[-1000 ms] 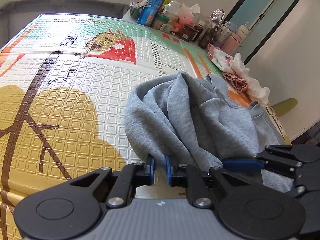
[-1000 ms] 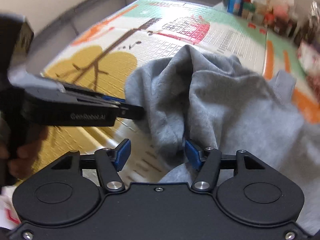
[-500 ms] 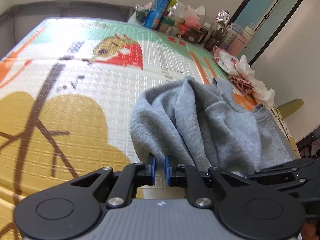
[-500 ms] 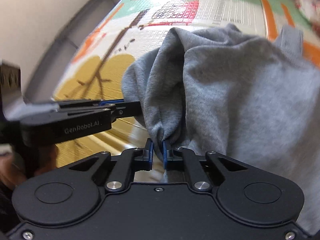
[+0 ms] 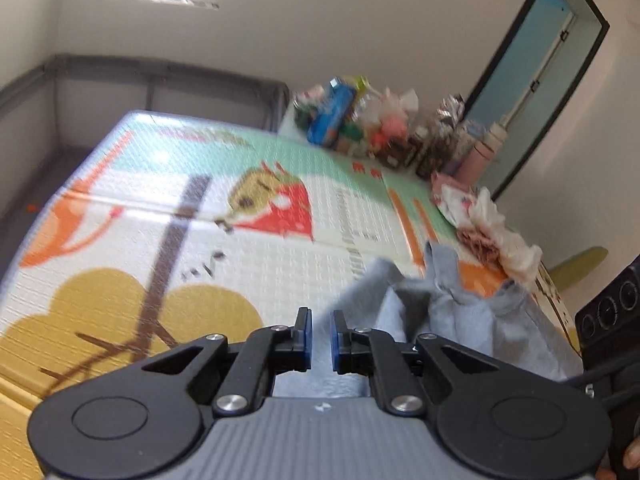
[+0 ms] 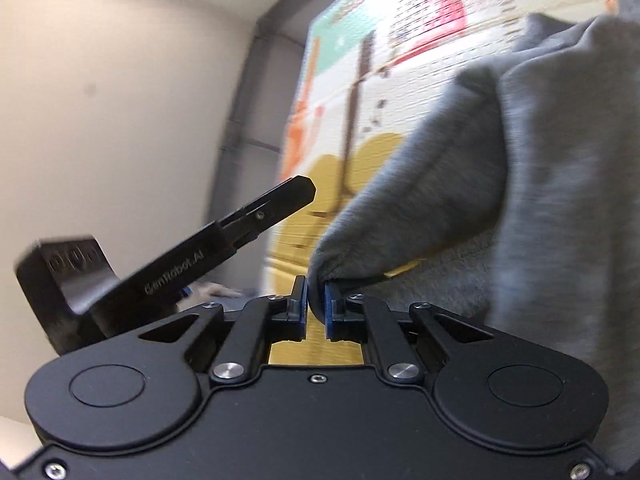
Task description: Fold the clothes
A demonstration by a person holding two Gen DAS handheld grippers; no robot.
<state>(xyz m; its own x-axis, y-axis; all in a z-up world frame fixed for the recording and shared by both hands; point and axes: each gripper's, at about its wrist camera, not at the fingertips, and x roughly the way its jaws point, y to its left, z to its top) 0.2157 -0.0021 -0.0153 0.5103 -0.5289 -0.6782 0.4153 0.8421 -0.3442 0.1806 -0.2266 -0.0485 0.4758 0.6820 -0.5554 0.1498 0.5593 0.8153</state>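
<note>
- The right gripper [image 6: 315, 304] has its blue-padded fingers [image 6: 330, 306] pressed almost together, pinching a bunched fold of the grey sweatshirt [image 6: 540, 184].
- From that pinch the sweatshirt rises up and to the right, hanging in thick folds above the play mat [image 6: 360, 92].
- The left gripper [image 5: 319, 338] has its fingers [image 5: 304, 336] spread by a narrow gap with nothing between them; only the mat and a strip of grey cloth show through the gap.
- In the left wrist view the grey sweatshirt [image 5: 472, 320] is just right of the left gripper, bunched and lifted, with a ribbed edge pointing up.
- The play mat [image 5: 200, 240] lies beyond the left gripper, printed with a brown tree, yellow blobs and a red-and-yellow figure.
- A crumpled heap of white and pink clothes [image 5: 484, 224] sits on the mat's right edge, beyond the sweatshirt.
- A cluster of bottles and packets [image 5: 384, 128] stands at the mat's far corner, near a dark-framed doorway [image 5: 540, 80].
- In the right wrist view the left gripper [image 6: 276, 208] reaches in from the left, just beside the sweatshirt but apart from it; that view is motion-blurred.
</note>
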